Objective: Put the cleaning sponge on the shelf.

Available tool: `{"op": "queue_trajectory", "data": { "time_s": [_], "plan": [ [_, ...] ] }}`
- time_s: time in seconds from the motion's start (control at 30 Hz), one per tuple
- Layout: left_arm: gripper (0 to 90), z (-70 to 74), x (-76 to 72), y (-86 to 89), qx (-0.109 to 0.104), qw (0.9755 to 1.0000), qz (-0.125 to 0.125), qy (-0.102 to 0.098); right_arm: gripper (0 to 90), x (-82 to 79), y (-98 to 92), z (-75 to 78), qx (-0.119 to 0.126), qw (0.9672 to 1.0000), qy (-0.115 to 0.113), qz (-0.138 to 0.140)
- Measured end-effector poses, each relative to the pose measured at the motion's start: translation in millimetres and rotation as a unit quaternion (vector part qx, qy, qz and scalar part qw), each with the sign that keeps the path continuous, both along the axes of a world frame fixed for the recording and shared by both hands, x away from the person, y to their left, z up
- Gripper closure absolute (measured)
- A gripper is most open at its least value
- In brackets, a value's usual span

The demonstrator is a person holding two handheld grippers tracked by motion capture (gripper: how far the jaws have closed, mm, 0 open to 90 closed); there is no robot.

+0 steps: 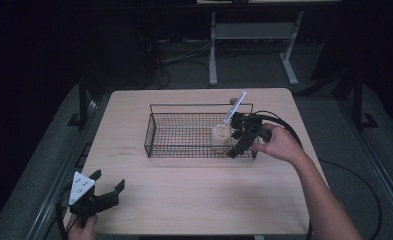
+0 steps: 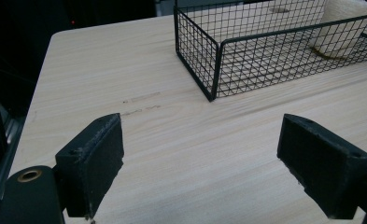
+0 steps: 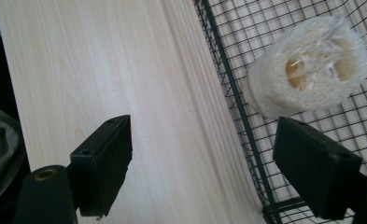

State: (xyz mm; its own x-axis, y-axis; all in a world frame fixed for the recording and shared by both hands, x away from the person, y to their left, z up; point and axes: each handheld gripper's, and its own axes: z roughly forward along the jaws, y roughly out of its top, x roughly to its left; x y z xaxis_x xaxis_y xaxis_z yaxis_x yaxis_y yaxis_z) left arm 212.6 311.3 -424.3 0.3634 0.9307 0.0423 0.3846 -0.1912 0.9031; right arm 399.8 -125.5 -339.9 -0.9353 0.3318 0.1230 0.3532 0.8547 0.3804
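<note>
R gripper (image 1: 242,137) sits at the right end of the wire basket (image 1: 156,107), held in the person's right hand (image 1: 278,142). Jaws wide, holding nothing. In the right gripper view the jaws straddle the basket's black rim: one jaw over the bare table (image 3: 102,70), the other over the mesh floor inside. The loofah sponge (image 3: 309,65) lies just ahead of the inner jaw, apart from it, not gripped.

Loofah pos.: inside the basket, right-hand portion, near the front wall. In the high view it shows as a pale round piece (image 1: 220,134) just beside the R gripper. In the left gripper view it rests on the mesh floor at the far end (image 2: 342,23).

A thin white stick-like item (image 1: 236,106) rises tilted above the basket's right rear corner; type cannot be told.

L gripper (image 1: 106,190) is at the table's front-left corner, well apart from the basket, held in the left hand (image 1: 84,230). Grey three-cornered plate on top. Jaws wide, nothing between them; bare wood under them in the left gripper view.

Basket approx. mid-table, long side facing the person.
</note>
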Motion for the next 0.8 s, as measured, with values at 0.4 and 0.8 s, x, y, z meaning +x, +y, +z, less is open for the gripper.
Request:
{"op": "queue_trajectory", "data": {
  "time_s": [0.4,0.8],
  "plan": [
    [13.8,-0.1,-0.1,0.5,0.000,1.0000,0.001,0.000,18.8,-16.9,-6.4,-10.1,-0.005,1.0000,0.003,0.007],
    [13.8,-0.5,-0.1,0.0,0.001,1.0000,0.000,0.001,18.7,-31.0,-11.9,-19.4,0.009,0.9999,0.003,0.009]
  ]
}}
